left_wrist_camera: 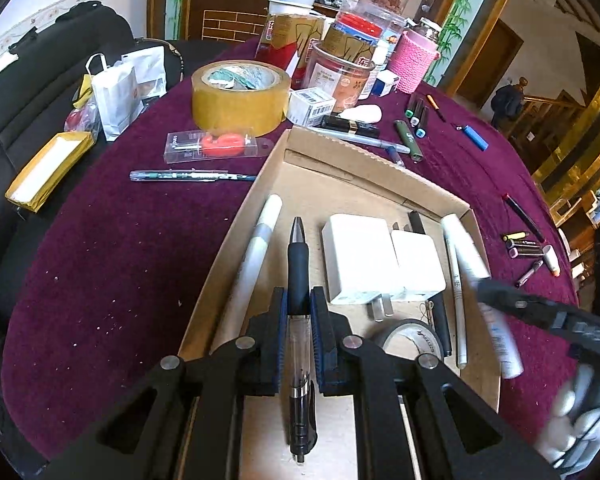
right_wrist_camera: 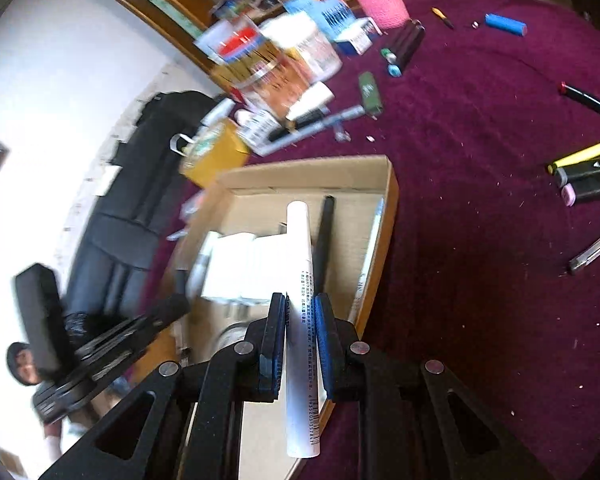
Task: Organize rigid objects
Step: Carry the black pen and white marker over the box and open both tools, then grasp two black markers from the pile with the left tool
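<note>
A shallow cardboard box [left_wrist_camera: 380, 168] lies on the purple tablecloth and holds two white chargers [left_wrist_camera: 360, 256], white pens, a tape roll [left_wrist_camera: 412, 336] and dark pens. My left gripper [left_wrist_camera: 299, 300] is shut on a black-grip pen [left_wrist_camera: 299, 264] and holds it over the box's near left part. My right gripper [right_wrist_camera: 300, 304] is shut on a white tube [right_wrist_camera: 302, 280] with printed text, over the box [right_wrist_camera: 392, 184] near its right wall. The right gripper also shows blurred in the left wrist view [left_wrist_camera: 540, 308].
Loose pens and markers [left_wrist_camera: 528, 244] lie on the cloth right of the box, more [left_wrist_camera: 416, 116] and a blue lighter [left_wrist_camera: 476, 138] behind it. A brown tape roll [left_wrist_camera: 240, 96], a boxed screwdriver [left_wrist_camera: 216, 146], a green pen [left_wrist_camera: 192, 176] and jars [left_wrist_camera: 340, 64] stand at the back left.
</note>
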{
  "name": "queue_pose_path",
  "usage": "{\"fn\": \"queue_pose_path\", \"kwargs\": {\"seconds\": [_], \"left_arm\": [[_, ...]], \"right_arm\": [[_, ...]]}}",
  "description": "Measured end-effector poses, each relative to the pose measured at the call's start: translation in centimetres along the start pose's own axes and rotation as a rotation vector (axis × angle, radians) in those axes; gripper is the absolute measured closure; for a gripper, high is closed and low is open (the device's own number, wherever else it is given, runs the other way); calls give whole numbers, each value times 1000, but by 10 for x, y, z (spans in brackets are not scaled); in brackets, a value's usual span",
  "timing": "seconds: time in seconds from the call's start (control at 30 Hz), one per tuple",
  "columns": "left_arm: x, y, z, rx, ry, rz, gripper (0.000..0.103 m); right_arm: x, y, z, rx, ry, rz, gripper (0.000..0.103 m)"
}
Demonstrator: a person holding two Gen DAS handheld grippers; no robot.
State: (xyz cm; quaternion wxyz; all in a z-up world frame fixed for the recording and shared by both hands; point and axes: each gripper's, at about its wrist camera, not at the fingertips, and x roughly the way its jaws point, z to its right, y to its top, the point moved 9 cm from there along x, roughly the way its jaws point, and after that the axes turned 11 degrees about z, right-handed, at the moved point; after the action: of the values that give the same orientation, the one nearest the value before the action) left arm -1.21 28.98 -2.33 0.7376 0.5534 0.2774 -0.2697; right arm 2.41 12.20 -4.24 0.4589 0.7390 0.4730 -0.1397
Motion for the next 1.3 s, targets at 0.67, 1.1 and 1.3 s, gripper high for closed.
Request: {"fn": "queue_pose_path", "kwargs": {"seconds": [0.67,1.1,1.3], "left_arm": [[-89,10,90,21,-169,256,33],[-61,-38,271,217,-391,128,27],[-50,-65,298,255,-385,62,27]], "right_arm": [[-139,19,51,-116,-123,415,43],[-241,12,145,-82,-261,589,28],[-250,25,174,-69,-264,581,28]]}}
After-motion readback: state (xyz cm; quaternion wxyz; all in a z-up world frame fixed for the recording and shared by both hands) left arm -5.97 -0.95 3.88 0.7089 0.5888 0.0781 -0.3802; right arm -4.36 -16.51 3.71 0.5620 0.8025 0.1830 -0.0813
